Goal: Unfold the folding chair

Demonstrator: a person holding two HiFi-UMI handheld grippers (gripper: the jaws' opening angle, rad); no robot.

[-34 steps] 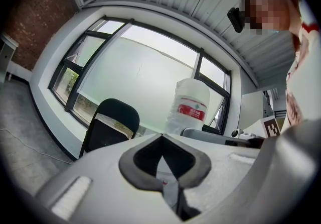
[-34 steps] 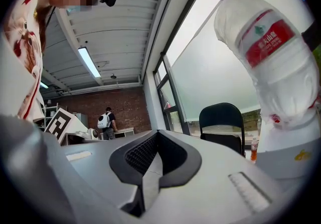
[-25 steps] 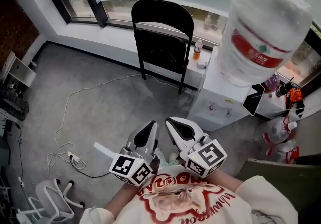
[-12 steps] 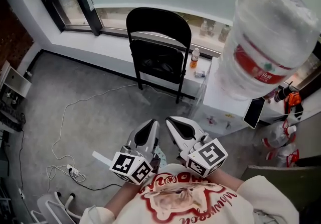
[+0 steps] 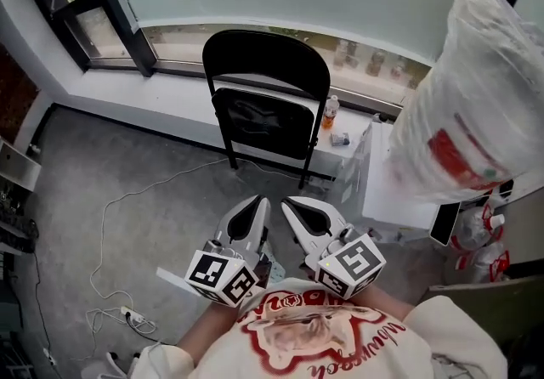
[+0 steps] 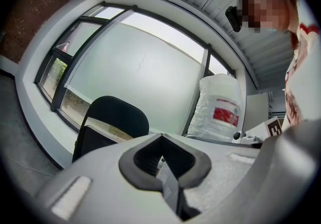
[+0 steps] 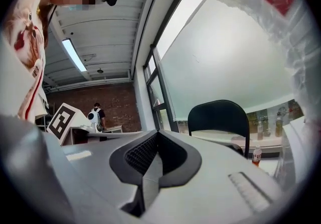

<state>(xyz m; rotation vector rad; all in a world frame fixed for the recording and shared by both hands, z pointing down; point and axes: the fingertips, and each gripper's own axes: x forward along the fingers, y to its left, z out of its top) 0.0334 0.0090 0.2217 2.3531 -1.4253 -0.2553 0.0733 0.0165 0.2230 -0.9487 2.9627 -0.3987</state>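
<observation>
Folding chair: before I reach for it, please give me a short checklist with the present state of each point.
1. Black folding chair in view, folded, standing against the window ledge: ok.
2. Left gripper ready to grasp: not ok, jaws together, empty.
3. Right gripper ready to grasp: not ok, jaws together, empty.
4. Grippers at the chair: not ok, both held near the body, apart from it.
5. Floor path: not ok, a white cable runs toward the chair's legs.
6. Small bottle clear of the chair's edge: cannot tell.
</observation>
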